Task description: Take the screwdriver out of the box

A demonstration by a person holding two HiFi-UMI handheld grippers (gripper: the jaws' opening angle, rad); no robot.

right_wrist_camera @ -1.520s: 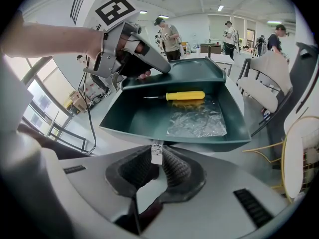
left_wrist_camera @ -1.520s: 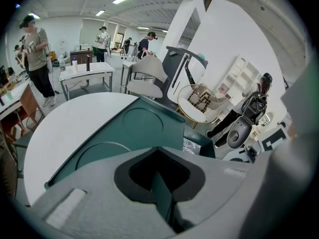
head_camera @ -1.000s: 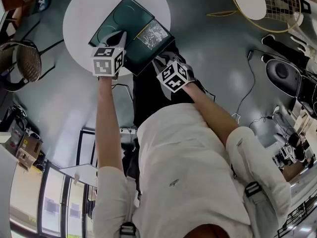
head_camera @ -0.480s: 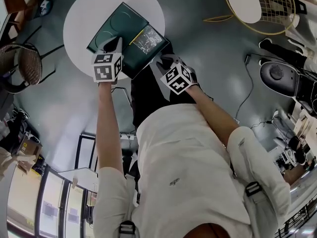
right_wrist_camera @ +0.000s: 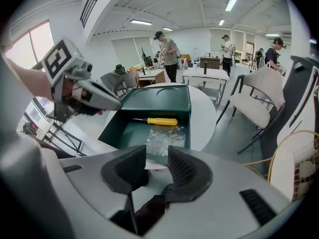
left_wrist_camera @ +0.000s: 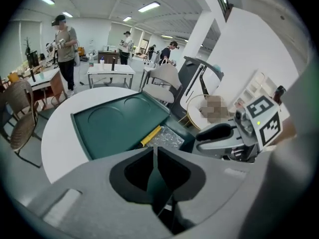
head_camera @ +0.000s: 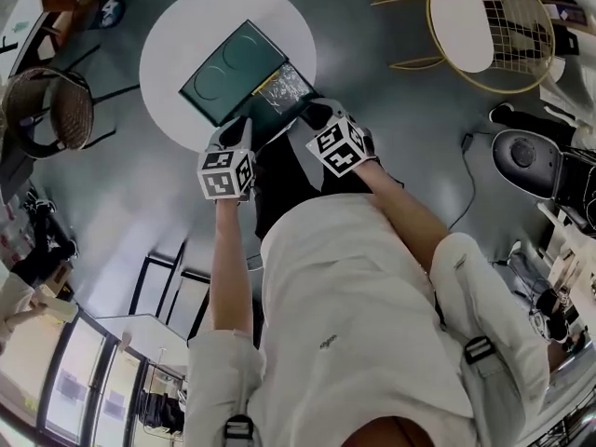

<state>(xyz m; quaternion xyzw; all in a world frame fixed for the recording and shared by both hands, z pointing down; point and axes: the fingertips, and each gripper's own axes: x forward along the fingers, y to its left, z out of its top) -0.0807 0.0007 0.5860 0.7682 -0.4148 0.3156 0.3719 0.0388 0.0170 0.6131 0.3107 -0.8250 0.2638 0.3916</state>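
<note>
Left hand-held gripper (left_wrist_camera: 155,153): clenched, empty.
Right hand-held gripper (right_wrist_camera: 155,153): partly released, jaws have just been opening, nothing between them.
Screwdriver (right_wrist_camera: 155,121): yellow-handled, lying in the open green box (right_wrist_camera: 124,133) beside clear plastic wrap (right_wrist_camera: 167,139).
Step, as judged: reach in with the right, widen the jaws, straddle the handle clear of the wrap, then close.
Count: one screwdriver, one box, one wrap, two hand-held grippers.

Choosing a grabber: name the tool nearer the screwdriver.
Left, narrowly: the left tool is off one end of the screwdriver; the right tool, empty jaws just opening, faces it across the bag.
</note>
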